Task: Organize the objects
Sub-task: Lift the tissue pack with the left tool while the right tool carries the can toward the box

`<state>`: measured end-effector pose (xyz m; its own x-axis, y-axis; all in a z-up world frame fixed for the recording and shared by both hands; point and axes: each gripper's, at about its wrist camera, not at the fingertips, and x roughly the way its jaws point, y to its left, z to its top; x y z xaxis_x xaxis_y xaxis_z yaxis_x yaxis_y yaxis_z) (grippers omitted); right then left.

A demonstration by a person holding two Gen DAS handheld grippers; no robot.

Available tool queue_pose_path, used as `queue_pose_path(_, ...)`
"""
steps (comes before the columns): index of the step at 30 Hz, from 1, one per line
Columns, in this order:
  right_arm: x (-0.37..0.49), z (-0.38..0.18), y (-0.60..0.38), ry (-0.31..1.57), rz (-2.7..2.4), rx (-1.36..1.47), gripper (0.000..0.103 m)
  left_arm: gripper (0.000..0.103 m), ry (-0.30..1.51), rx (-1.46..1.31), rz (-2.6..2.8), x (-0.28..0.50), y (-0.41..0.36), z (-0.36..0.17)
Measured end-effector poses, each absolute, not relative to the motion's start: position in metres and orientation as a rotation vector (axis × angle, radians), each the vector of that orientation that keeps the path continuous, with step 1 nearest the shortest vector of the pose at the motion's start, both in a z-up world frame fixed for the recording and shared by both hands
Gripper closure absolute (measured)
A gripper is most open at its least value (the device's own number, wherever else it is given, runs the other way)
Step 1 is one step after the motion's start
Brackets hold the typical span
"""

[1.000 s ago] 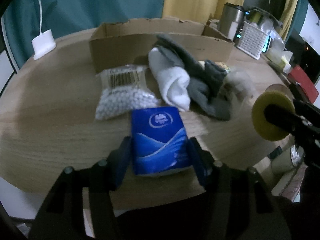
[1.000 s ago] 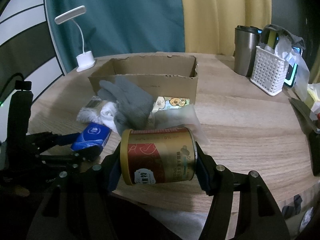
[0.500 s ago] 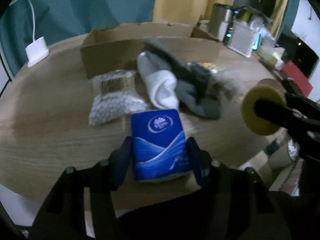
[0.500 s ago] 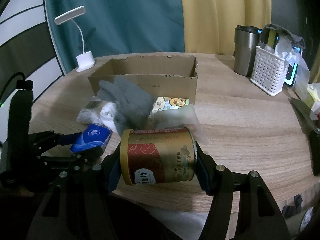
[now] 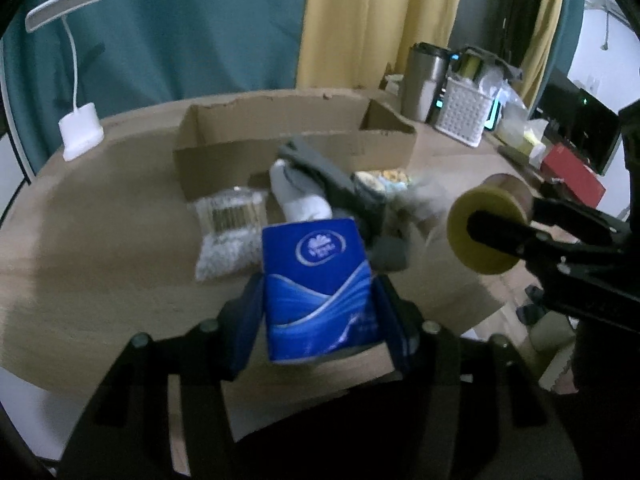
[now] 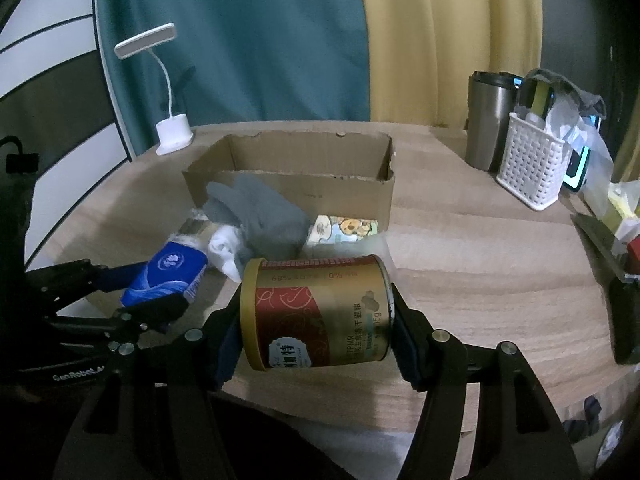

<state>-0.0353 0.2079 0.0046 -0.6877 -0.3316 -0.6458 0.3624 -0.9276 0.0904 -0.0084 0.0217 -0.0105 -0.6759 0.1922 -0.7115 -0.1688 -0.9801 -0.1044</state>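
A blue tissue pack (image 5: 316, 256) is clamped between the pads of my left gripper (image 5: 318, 292) and held off the wooden table (image 5: 100, 248). My right gripper (image 6: 318, 316) is shut on a gold and red can (image 6: 320, 300) lying sideways, its yellow end (image 5: 486, 232) showing in the left wrist view. From the right wrist the tissue pack (image 6: 168, 272) appears low on the left. Beyond both stands an open cardboard box (image 6: 296, 168). In front of it lie grey gloves (image 6: 260, 216), a white rolled cloth (image 5: 300, 200), a bag of white beads (image 5: 228, 236) and a cartoon-printed packet (image 6: 344, 228).
A white desk lamp (image 6: 172, 136) stands at the back left. A steel tumbler (image 6: 490, 120) and a white basket (image 6: 532, 164) stuffed with items sit at the back right. Dark flat objects lie along the table's right edge (image 6: 624, 312).
My left gripper has risen with the tissue pack, lifting it off the table, and the pile now looks farther away. The right gripper and its can have stayed put.
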Motion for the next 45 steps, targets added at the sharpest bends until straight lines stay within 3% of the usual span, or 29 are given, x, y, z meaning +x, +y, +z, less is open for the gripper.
queue_pose_path(45,-0.1,0.043,0.198,0.072,-2.608,0.932,0.037,0.048,-0.083,-1.05,2.759,-0.062,0.005,0.036)
